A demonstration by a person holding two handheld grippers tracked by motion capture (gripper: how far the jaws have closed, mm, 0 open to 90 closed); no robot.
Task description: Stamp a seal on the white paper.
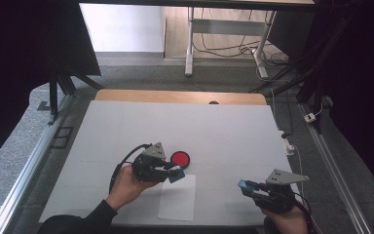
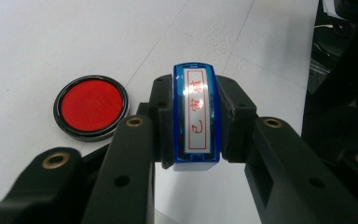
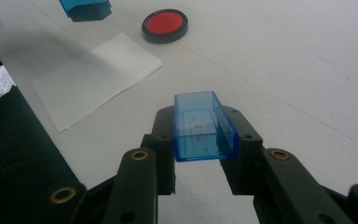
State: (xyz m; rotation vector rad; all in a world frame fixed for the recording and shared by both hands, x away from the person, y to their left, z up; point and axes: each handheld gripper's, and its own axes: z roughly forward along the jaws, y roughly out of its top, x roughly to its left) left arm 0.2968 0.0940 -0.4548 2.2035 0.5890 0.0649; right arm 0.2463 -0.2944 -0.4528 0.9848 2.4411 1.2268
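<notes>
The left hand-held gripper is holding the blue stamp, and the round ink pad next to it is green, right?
Not quite. The left hand-held gripper does hold the blue stamp, but the round ink pad beside it is red, not green, set in a black rim. The left gripper view shows this clearly.

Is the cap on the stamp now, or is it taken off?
Off. The left gripper holds the stamp with its printing face bare, and the right gripper holds the empty blue cap apart from it.

gripper (image 2: 196, 128) clamping blue stamp (image 2: 196, 116), red ink pad (image 2: 91, 107)
</notes>
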